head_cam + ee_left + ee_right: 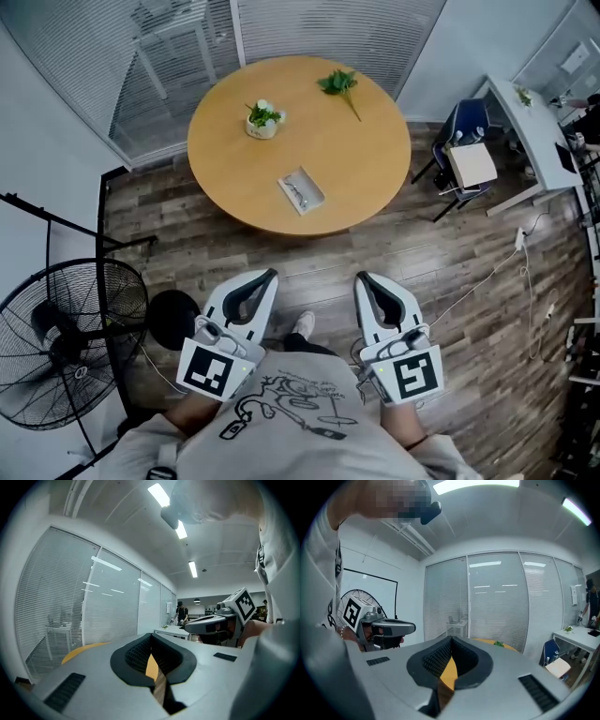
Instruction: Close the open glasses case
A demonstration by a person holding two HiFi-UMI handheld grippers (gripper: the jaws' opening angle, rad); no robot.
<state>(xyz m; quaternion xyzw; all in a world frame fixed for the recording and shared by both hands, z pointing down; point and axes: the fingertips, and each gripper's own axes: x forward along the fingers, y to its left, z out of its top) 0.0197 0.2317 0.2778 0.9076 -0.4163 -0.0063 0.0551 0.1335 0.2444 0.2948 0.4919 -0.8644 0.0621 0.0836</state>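
Both grippers held low, well short of the table

A fan [66, 339] stands left of the left gripper [270, 275], whose jaws are pressed together on nothing. Well ahead of both jaw pairs and between their lines, the case [301, 190] lies open on the round table [366, 178], close to its near edge, its long axis slanting from far-left to near-right. A pot plant [263, 119] sits beyond it, well apart. The right gripper [361, 278] is likewise closed and empty. Bare floor [319, 258] separates the jaws from the table; a chair [466, 141] crowds the table's right side.
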